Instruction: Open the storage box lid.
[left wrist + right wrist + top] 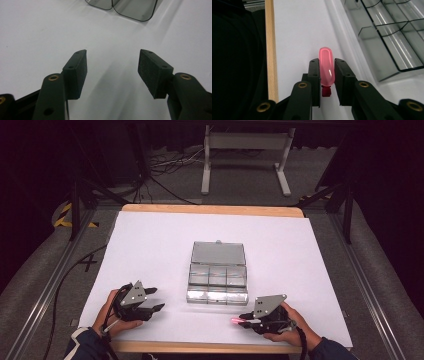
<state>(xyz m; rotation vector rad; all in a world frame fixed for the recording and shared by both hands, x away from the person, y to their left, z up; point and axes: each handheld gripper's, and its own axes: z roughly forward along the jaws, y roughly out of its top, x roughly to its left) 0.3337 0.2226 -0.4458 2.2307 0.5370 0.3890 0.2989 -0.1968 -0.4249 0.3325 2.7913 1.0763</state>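
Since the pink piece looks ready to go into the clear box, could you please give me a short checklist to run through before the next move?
1. Right gripper has the pink piece between its jaws: ok, clamped on both sides.
2. Clear box open: ok, its lid lies flat on the far side.
3. Compartments free to take the piece: cannot tell, the clear plastic and glare hide any contents.
4. Left gripper free to help: ok, jaws wide apart with nothing between them.
5. Path from the right gripper to the box: ok, bare white table lies between them.
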